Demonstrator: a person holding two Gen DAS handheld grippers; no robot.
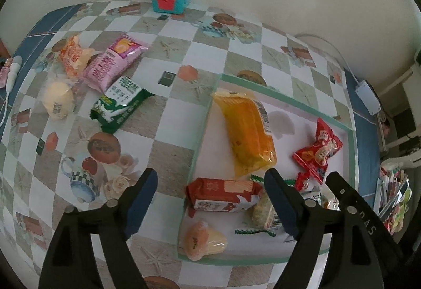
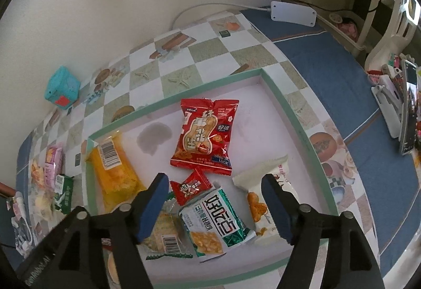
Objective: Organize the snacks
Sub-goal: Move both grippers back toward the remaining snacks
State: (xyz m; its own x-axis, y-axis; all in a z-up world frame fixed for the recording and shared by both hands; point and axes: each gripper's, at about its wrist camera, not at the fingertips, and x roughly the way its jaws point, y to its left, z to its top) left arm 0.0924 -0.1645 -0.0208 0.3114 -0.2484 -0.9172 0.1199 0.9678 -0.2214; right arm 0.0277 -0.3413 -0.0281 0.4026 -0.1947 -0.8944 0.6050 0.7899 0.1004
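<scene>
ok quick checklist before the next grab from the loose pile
1. Left gripper open and empty: ok.
2. Right gripper open, nothing between the pads: ok.
3. Snacks left outside the tray: not ok; the green pack, pink pack, orange bag and round bun lie on the table.
4. Free floor in the tray: ok, bare patch at the far corner.
5. Pile easy to pick singly: not ok, the packs overlap.
6. Which gripper is nearer the pile: cannot tell.
</scene>
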